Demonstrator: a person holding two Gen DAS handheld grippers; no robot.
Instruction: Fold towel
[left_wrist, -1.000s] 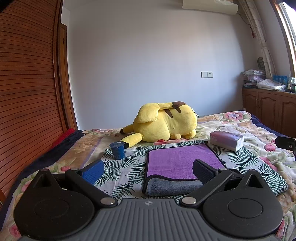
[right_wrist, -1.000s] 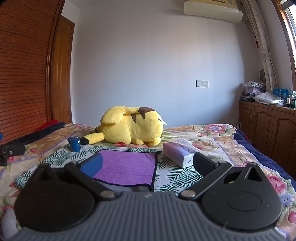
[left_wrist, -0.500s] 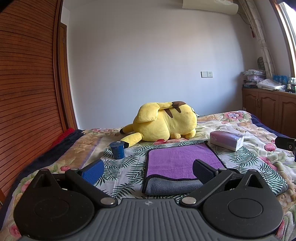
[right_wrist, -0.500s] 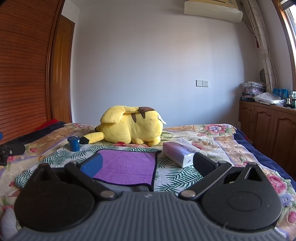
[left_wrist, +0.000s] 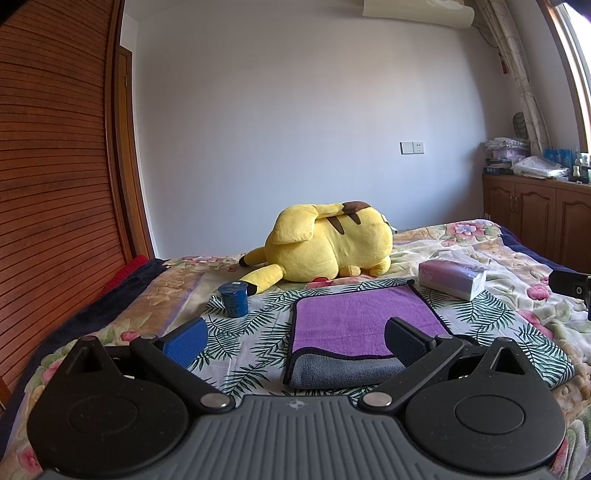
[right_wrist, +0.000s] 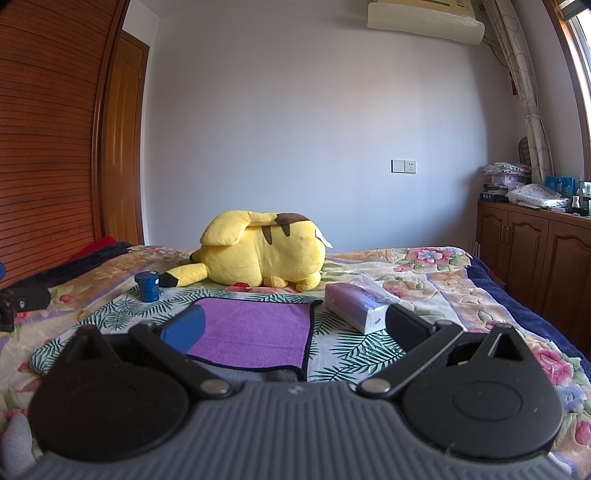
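A purple towel (left_wrist: 354, 317) with a grey underside lies folded flat on a leaf-print cloth (left_wrist: 258, 332) on the bed; its grey folded edge faces me. It also shows in the right wrist view (right_wrist: 255, 332). My left gripper (left_wrist: 295, 338) is open and empty, held just short of the towel's near edge. My right gripper (right_wrist: 293, 326) is open and empty, also just short of the towel's near edge. The right gripper's body shows at the right edge of the left wrist view (left_wrist: 570, 286).
A yellow plush toy (left_wrist: 328, 243) lies behind the towel. A small blue cup (left_wrist: 233, 299) stands to the towel's left. A tissue pack (left_wrist: 450, 278) lies to its right. A wooden wardrobe (left_wrist: 55, 184) is on the left, wooden cabinets (right_wrist: 535, 258) on the right.
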